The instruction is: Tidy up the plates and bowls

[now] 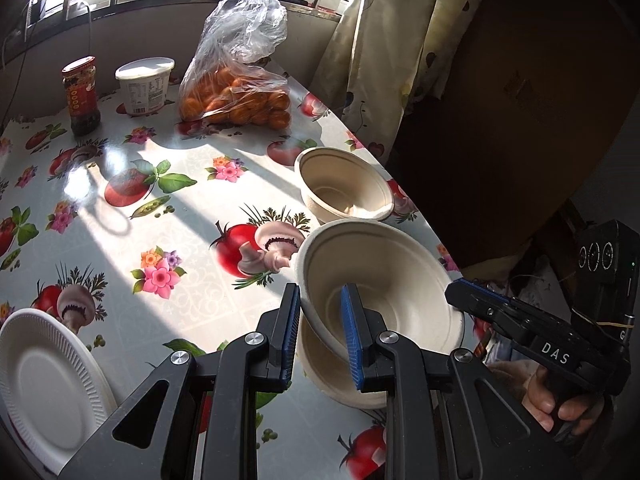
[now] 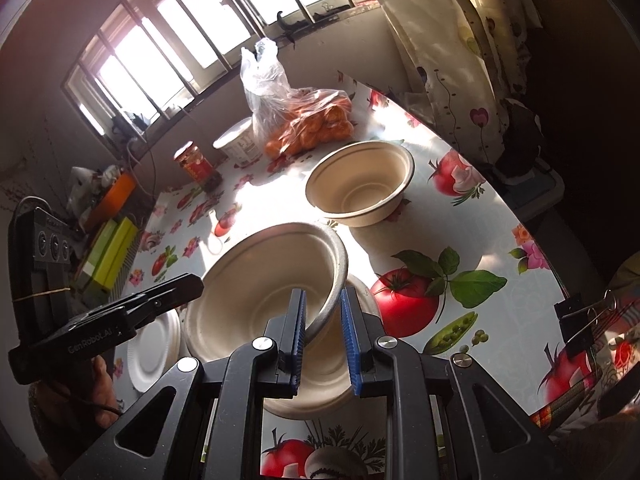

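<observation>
Your left gripper (image 1: 320, 320) pinches the near wall of the tilted beige bowl (image 1: 384, 276): one blue pad outside the rim, the other inside, with a narrow gap between them. This held bowl leans over a second beige bowl (image 1: 340, 376) that stands on the flowered tablecloth (image 1: 168, 216); whether the two touch, you cannot tell. At 9 o'clock from your left gripper lies the white plate stack (image 1: 44, 384) at the table edge. At 12 o'clock, well apart, a third beige bowl (image 1: 344, 184) stands alone on the cloth. Farther at 11 o'clock are the bag of oranges (image 1: 236, 92), the white tub (image 1: 145, 84) and the red-lidded jar (image 1: 81, 94).

Your right gripper (image 2: 323, 336) grips the same tilted bowl on the opposite wall, one pad inside and one outside, nearly closed on the rim. In the left view it comes in from 3 o'clock. In the right view the lone bowl sits at 12 o'clock.
</observation>
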The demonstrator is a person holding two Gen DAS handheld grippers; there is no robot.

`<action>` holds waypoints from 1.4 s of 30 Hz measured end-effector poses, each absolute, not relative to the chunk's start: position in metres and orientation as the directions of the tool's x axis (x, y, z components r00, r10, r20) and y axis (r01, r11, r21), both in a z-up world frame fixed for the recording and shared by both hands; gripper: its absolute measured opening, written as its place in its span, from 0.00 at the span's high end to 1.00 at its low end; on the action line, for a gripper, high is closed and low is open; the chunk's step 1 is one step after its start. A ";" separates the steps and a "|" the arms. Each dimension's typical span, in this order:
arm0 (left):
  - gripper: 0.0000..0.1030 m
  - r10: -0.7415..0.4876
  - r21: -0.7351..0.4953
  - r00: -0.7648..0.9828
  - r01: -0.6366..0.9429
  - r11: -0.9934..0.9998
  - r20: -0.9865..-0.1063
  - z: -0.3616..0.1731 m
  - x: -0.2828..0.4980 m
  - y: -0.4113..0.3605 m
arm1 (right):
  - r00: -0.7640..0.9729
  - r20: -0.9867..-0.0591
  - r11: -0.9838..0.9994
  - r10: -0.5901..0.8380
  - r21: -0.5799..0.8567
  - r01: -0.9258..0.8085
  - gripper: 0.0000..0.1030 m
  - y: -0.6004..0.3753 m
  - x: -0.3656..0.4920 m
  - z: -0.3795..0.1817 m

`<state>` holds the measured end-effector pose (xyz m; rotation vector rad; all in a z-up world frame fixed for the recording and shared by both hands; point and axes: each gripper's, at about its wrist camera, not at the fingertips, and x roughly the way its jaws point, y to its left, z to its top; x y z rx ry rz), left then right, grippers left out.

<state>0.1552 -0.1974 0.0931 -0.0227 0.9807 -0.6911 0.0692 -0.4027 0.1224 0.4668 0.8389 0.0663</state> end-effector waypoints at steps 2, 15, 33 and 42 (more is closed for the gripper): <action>0.78 -0.543 -0.314 0.356 0.529 0.788 -0.761 0.089 0.151 -0.199 | 0.672 -0.703 0.895 0.234 0.425 0.133 0.82 -0.404 0.066 0.120; 0.78 -0.525 -0.307 0.339 0.524 0.795 -0.781 0.071 0.137 -0.201 | 0.658 -0.717 0.895 0.230 0.421 0.147 0.82 -0.406 0.053 0.106; 0.78 -0.499 -0.287 0.332 0.518 0.806 -0.801 0.056 0.129 -0.205 | 0.641 -0.729 0.888 0.240 0.431 0.158 0.82 -0.408 0.050 0.093; 0.78 -0.525 -0.300 0.304 0.555 0.776 -0.795 0.054 0.121 -0.215 | 0.631 -0.728 0.892 0.269 0.436 0.123 0.82 -0.400 0.053 0.090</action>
